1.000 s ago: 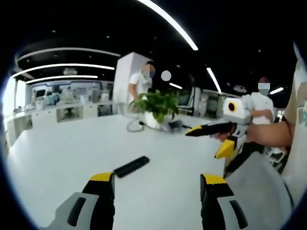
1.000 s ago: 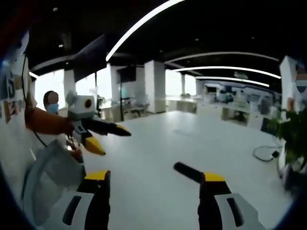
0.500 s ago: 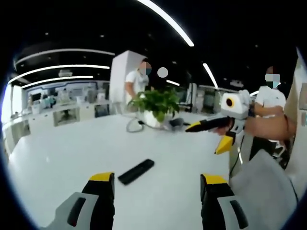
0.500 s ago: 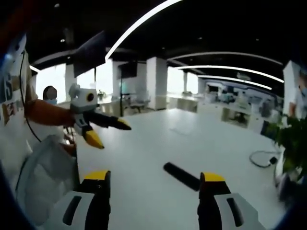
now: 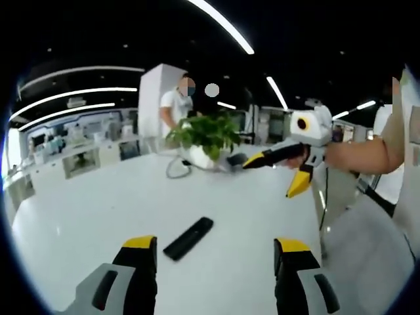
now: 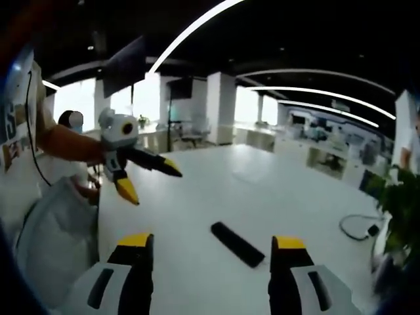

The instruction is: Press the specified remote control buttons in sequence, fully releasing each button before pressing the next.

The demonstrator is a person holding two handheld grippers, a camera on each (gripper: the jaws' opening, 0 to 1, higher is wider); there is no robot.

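Both grippers' jaws gape empty above the black, unreadably labelled remote [image 5: 188, 238] [image 6: 237, 244].

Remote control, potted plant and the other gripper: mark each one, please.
remote control [image 5: 188, 238], left gripper view, middle of its body
potted plant [image 5: 205, 133], left gripper view, leaves
right gripper [image 5: 278, 172], left gripper view, between its tips

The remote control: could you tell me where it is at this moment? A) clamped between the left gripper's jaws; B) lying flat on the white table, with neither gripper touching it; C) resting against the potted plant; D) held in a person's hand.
B. The remote control lies flat on the white table, out ahead of the open left gripper; in the right gripper view it also lies apart from the open right gripper.
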